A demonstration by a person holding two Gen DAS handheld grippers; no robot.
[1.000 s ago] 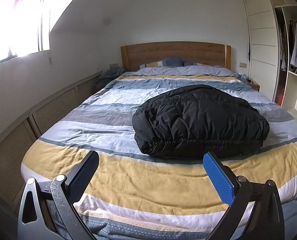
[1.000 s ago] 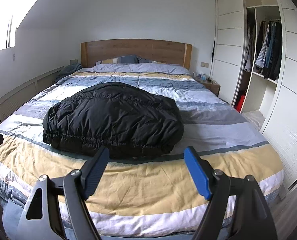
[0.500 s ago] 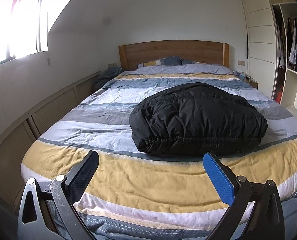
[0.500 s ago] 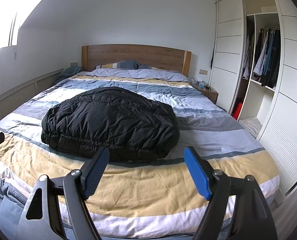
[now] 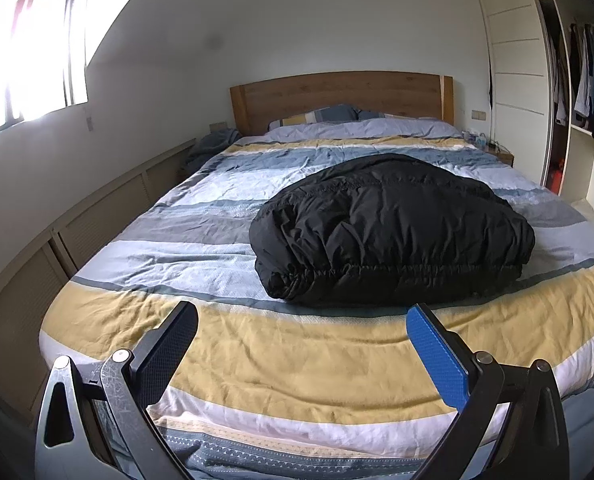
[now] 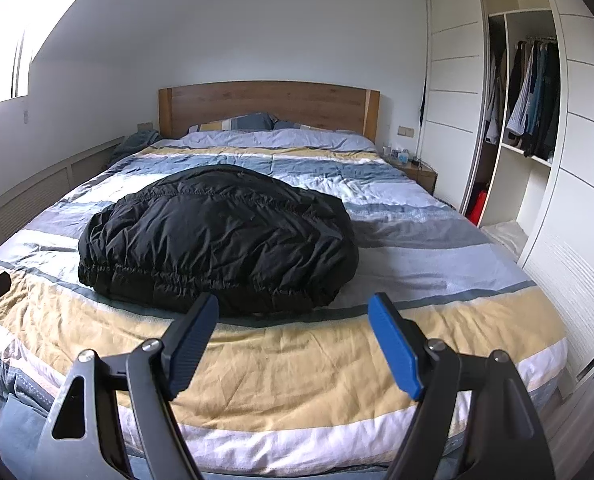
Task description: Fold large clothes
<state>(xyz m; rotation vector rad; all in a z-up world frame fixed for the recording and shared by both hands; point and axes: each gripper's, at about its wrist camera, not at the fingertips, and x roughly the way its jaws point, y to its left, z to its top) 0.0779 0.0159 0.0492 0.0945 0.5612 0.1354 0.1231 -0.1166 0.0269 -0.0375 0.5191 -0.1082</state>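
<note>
left hand-held gripper [image 5: 302, 322]: jaws wide apart, empty | right hand-held gripper [image 6: 293, 312]: jaws wide apart, empty

The black jacket [image 5: 393, 228] (folded) sits slightly lower in both views.

A black puffy jacket [image 5: 393, 228] lies folded into a thick, rounded bundle on the bed [image 5: 297, 360], its gathered elastic hem facing the foot edge, midway across.
</note>
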